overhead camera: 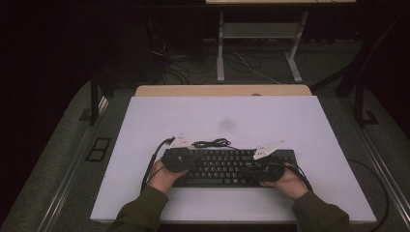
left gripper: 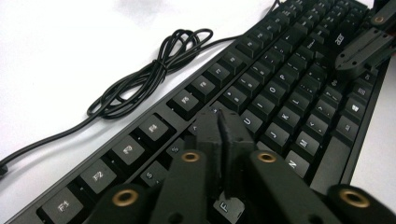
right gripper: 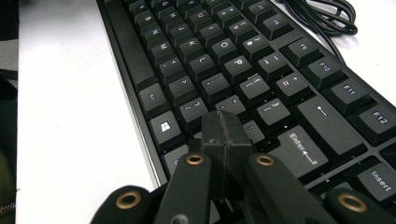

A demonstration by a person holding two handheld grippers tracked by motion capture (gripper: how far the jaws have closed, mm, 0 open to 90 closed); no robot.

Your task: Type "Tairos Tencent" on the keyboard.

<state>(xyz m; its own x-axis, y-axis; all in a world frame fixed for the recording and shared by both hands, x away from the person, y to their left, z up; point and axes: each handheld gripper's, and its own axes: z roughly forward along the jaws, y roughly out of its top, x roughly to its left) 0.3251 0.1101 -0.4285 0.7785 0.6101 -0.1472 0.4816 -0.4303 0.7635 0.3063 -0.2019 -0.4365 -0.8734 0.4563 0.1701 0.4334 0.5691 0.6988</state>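
Keyboard (overhead camera: 227,166) lies at the near edge of the white table (overhead camera: 145,121), cable (overhead camera: 211,143) bundled behind it, dark room beyond. Left gripper (left gripper: 219,126), jaws pressed together, sits over the left keys. Right gripper (right gripper: 223,128), likewise closed, hovers near Enter; judged typing, best done with single, vertical presses

overhead front-facing, 2 close views sharing keyboard (overhead camera: 227,166)

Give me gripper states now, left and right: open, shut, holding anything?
Left gripper: shut, jaws pressed together, holding nothing, tip over the keyboard.
Right gripper: shut, jaws together, holding nothing, tip over the keys near Enter.
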